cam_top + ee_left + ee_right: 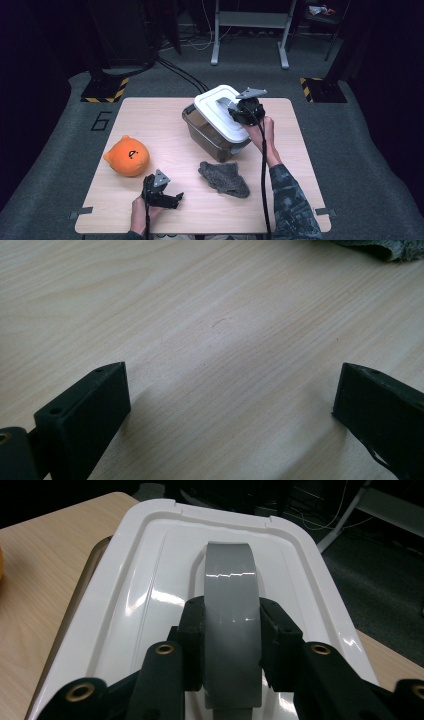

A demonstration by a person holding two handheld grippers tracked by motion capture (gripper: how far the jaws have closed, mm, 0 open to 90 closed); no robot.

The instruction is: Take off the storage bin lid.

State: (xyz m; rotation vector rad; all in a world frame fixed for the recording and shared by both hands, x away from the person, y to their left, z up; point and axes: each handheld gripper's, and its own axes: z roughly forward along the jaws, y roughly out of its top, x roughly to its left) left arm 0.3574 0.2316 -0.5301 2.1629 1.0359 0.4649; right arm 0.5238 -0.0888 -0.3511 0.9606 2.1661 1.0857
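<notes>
The right gripper (231, 645) was clamped on the grey handle (230, 610) of the white lid (220, 112), one jaw pressed against each side of the strap. The lid sat tilted on the brown bin (207, 132), its near edge overhanging the bin's front wall, so it was judged to be partly unseated rather than latched. The bin stood at the middle of the tabletop (150, 115), toward the far edge.

The left gripper (165, 196) rested near the front edge of the tabletop, left of centre. Its jaws stood wide apart with nothing between them; bare wood showed below them in the left gripper view.

An orange plush toy (127, 156) lay near the left edge. A grey cloth (224, 178) lay crumpled between the bin and the front edge; its corner (385, 247) appeared at the top of the left gripper view.

Step in hand: removal of the lid by its handle. This was judged to be the opening stage, since both loose items lay outside the bin.

Next move, as a judgement: the lid needed a straight lift clear of the rim, then a set-down on a free part of the tabletop, most likely toward the right edge. The grip required holding firm, because the smooth strap could slip. The idle left gripper was placed well to reach the cloth or the toy.
</notes>
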